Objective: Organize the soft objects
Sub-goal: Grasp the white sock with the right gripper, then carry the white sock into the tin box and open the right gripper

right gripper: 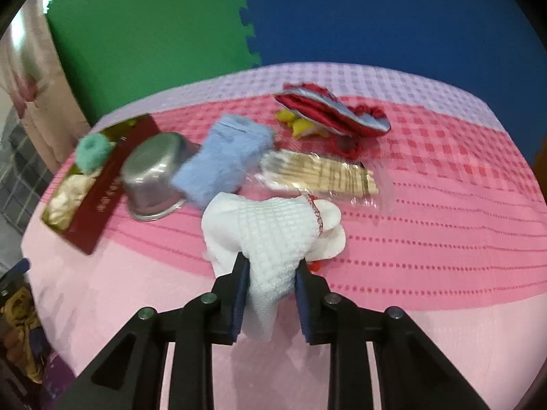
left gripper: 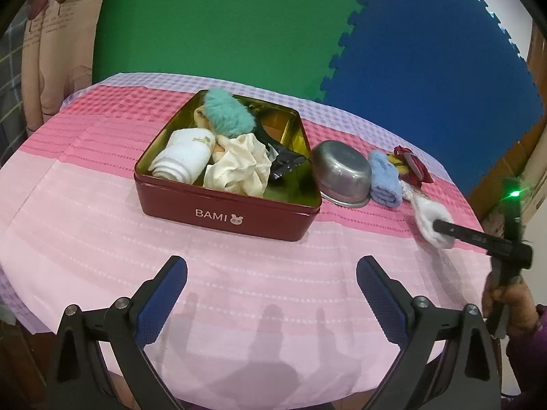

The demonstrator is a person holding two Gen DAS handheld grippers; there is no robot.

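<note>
White waffle cloth [right gripper: 273,239] lies bunched on the pink tablecloth [right gripper: 427,273], pinched between the pads of the right gripper [right gripper: 271,294], which has clamped down on its near end. Just behind it sit a blue fluffy towel [right gripper: 222,164], an upturned steel bowl [right gripper: 154,181] and what looks like a packet of wooden sticks [right gripper: 328,176], though that part is blurred. Left gripper [left gripper: 271,294] hovers with jaws wide apart and empty, facing the red tin [left gripper: 225,212] already stuffed with soft things.
</note>
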